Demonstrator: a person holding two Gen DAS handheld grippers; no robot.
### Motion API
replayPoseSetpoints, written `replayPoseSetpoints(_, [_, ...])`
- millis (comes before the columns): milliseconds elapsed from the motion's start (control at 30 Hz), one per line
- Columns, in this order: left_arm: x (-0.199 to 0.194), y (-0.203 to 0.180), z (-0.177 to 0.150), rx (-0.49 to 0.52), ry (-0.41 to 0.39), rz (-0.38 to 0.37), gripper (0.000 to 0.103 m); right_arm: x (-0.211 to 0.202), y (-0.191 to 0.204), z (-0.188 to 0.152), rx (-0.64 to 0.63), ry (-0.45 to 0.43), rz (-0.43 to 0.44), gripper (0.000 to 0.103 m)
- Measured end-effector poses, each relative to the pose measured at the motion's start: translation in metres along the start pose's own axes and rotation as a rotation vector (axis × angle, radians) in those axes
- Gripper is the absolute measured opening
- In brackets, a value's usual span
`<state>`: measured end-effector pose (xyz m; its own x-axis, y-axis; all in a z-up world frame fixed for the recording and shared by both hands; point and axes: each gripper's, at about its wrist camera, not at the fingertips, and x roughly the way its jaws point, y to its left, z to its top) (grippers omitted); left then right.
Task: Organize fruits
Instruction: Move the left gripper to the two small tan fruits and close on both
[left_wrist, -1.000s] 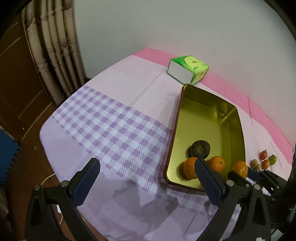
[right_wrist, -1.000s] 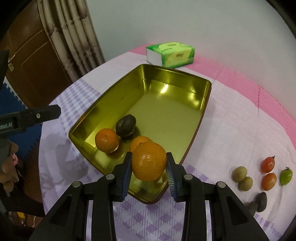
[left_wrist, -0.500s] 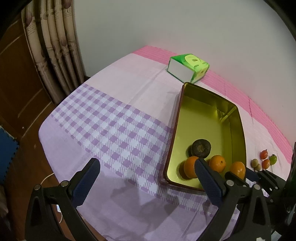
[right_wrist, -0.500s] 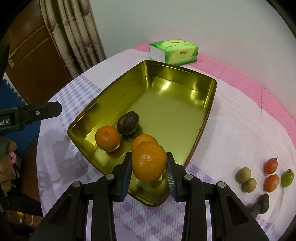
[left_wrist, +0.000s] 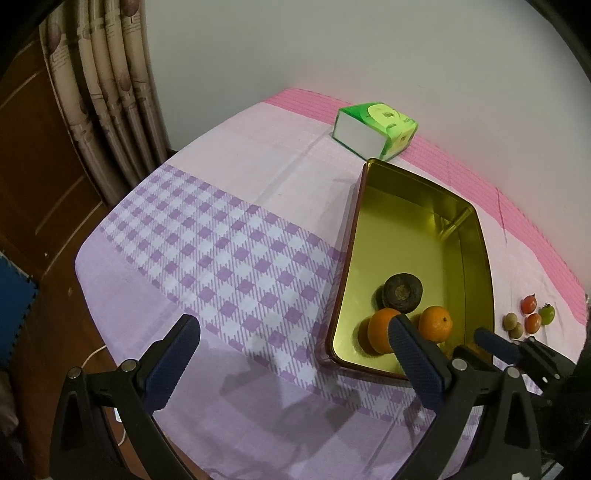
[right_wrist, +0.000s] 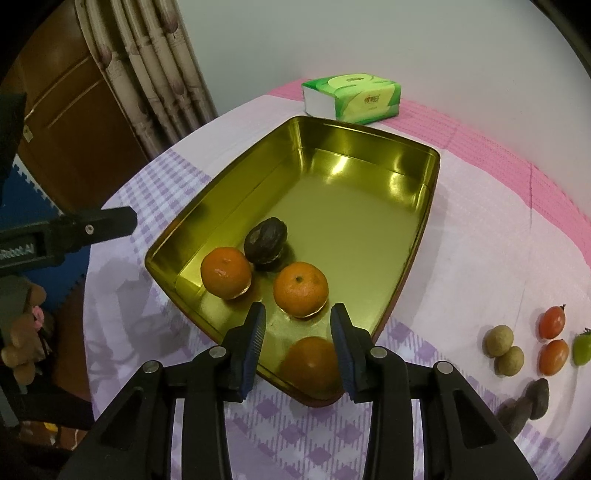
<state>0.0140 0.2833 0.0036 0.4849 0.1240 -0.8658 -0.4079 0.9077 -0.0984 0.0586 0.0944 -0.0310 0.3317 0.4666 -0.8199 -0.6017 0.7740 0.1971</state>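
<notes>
While your right claw (right_wrist: 297, 325) hangs released over the gold tray (right_wrist: 424, 236), an orange (right_wrist: 312, 363) lies below it at the tray's near corner; your left claw (left_wrist: 291, 347) gapes empty above the table (left_wrist: 229, 229).

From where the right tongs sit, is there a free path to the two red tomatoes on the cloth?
Probably yes. The right tongs are open and empty above the gold tray, and the two red tomatoes lie uncovered on the cloth beside it, nothing between.
</notes>
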Motion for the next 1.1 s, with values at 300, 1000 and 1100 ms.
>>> replayPoseSetpoints(300, [-0.001,-0.006,-0.001,0.023,-0.01,0.008,0.101,-0.045,-0.039,-0.008,0.088,-0.113,-0.045,0.059])
replayPoseSetpoints(1000, [-0.021,-0.09,-0.005,0.241,-0.069,-0.095,0.101,-0.093,-0.26,-0.12,0.46,-0.107,-0.441,0.098])
replayPoseSetpoints(1100, [-0.019,-0.116,-0.005,0.268,-0.052,-0.14,0.101,-0.092,-0.268,-0.125,0.452,-0.114,-0.445,0.101])
